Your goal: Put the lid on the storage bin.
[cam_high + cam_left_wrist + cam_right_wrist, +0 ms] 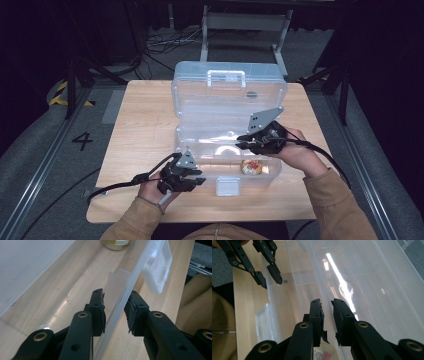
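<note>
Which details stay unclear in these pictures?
- Round tin: its label is too small in the high view; the top edge cuts it in the left gripper view.
- Left gripper: its fingers straddle the clear box's front wall; contact is uncertain.
- Right gripper: the jaws hide what lies below them.

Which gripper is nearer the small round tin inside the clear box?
Right. The right gripper hovers just above and behind the tin; the left gripper straddles the box's front wall, farther along it from the tin.
</note>
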`<act>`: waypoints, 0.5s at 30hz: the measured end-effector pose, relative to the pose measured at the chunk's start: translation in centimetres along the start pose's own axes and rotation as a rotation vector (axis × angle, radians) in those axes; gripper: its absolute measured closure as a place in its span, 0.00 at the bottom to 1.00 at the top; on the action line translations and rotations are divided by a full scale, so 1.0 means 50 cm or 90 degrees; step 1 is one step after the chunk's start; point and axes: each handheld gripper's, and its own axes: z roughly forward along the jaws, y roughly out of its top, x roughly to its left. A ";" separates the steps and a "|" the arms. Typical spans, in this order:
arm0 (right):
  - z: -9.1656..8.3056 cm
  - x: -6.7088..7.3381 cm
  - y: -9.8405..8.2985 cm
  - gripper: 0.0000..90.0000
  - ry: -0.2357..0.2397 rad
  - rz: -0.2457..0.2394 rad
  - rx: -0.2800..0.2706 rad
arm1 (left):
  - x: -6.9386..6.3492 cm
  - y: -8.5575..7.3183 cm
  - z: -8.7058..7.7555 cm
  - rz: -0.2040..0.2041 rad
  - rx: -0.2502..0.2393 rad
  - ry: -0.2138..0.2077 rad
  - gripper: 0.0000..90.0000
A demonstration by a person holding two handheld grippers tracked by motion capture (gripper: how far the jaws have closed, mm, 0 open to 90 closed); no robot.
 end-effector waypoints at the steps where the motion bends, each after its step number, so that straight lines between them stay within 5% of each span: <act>1: 0.000 0.000 0.000 0.87 0.000 0.000 0.000 | 0.000 0.000 0.000 0.000 -0.001 0.000 0.77; 15: 0.001 0.009 -0.014 0.87 0.008 0.007 -0.009 | 0.000 0.000 0.000 0.001 -0.001 0.000 0.77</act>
